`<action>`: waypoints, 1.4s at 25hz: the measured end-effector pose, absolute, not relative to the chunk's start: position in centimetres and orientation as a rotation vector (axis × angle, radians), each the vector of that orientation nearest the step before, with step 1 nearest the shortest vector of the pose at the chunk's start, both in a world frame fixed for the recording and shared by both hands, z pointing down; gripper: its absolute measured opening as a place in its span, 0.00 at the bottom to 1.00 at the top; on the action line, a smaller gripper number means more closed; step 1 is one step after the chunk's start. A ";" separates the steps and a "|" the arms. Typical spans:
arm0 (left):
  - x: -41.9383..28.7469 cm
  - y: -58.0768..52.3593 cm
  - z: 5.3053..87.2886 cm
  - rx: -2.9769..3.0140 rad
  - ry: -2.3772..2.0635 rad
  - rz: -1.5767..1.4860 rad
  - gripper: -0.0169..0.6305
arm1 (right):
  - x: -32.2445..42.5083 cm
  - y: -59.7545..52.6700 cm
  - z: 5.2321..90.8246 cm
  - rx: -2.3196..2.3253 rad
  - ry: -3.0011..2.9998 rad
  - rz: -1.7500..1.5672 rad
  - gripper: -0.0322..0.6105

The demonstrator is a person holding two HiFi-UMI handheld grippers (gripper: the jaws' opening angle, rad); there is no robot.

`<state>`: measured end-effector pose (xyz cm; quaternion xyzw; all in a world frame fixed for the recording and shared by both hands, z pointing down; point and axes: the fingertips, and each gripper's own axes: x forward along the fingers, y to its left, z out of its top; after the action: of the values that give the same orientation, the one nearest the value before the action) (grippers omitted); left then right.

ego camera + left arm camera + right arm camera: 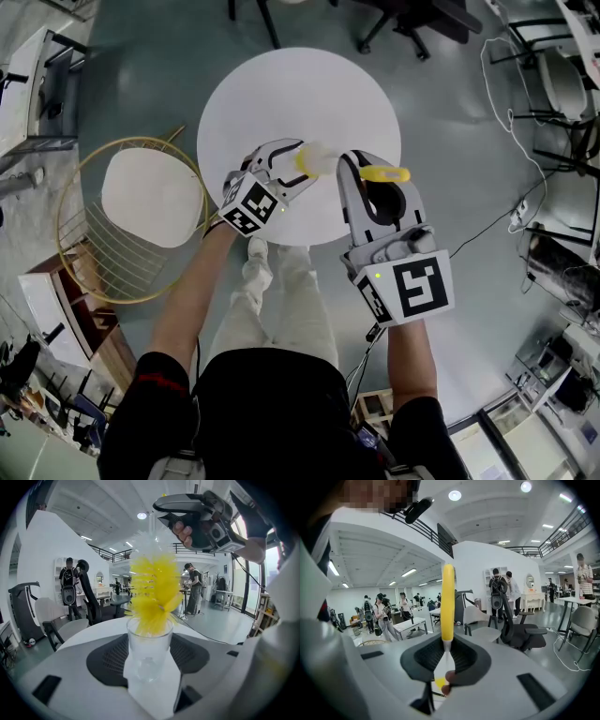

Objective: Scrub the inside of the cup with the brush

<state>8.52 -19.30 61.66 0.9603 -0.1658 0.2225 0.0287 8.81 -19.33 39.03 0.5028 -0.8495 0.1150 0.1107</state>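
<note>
Gripping the clear glass cup (pixel 149 651) around its lower wall, the left tongs (pixel 300 169) hold it upright over the round white counter (pixel 300 94). Their job in this step is to stay firm and level, since smooth glass could slip if pushed sideways. The yellow-bristled bottle brush (pixel 152 595) has only its lower bristles inside the cup's mouth, with most of the head above the rim. The right tongs (pixel 445 665) are closed on the brush's yellow handle. They should press straight down along the cup's axis until the bristles meet the bottom, then twist and pump gently rather than levering against one wall.
</note>
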 end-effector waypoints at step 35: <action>8.5 -19.3 61.6 2.959 -0.511 0.672 0.47 | 7.4 -19.5 49.8 1.393 -2.356 0.454 0.13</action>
<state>8.51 -19.30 61.59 0.9612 -0.1660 0.2181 0.0322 7.35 -19.46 49.77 0.4936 -0.8349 0.1610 0.1825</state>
